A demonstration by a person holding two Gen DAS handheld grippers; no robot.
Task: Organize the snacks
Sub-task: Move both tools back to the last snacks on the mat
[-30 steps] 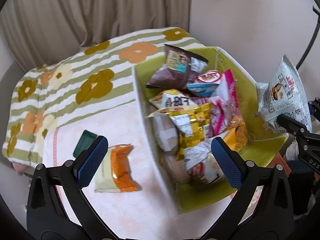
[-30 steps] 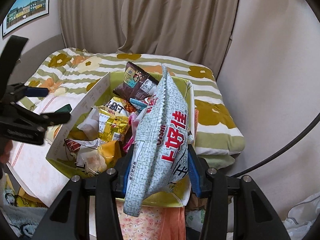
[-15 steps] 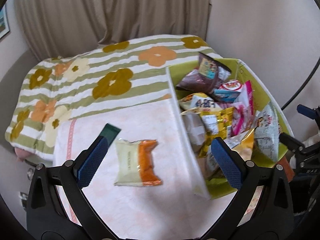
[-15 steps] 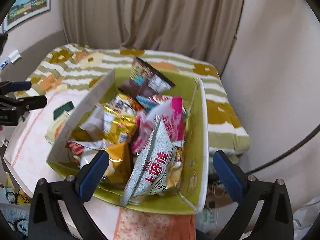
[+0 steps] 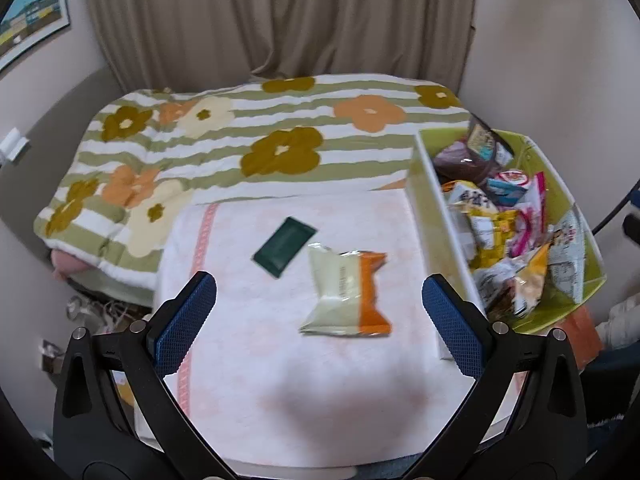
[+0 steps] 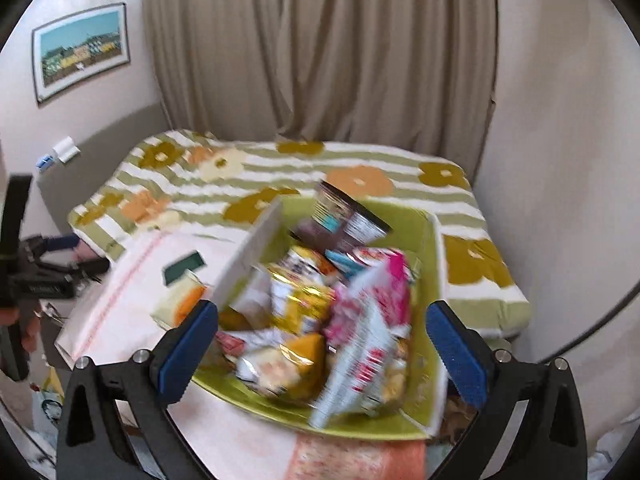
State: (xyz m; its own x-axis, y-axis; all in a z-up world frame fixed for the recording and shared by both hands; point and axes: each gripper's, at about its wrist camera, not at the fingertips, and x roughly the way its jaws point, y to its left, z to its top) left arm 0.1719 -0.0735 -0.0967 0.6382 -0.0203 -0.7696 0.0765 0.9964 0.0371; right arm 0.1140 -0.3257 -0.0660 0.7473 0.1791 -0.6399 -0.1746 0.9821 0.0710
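Note:
A green box (image 5: 560,160) full of snack bags stands at the right of a white towel-covered table (image 5: 280,380); it also shows in the right wrist view (image 6: 436,264). A white-and-orange snack bag (image 5: 346,294) and a dark green packet (image 5: 285,246) lie on the towel. My left gripper (image 5: 319,318) is open and empty, just short of the white-and-orange bag. My right gripper (image 6: 322,344) is open and empty above the box's near end, where the white-and-red bag (image 6: 362,364) lies among the others.
A flowered striped bedspread (image 5: 240,144) lies behind the table, with beige curtains beyond. A framed picture (image 6: 80,50) hangs on the left wall. Clutter sits on the floor left of the table (image 5: 96,312).
My right gripper opened and let the white-and-red bag drop into the box, then drew back. My left gripper swung left from the box to face the two packets on the towel.

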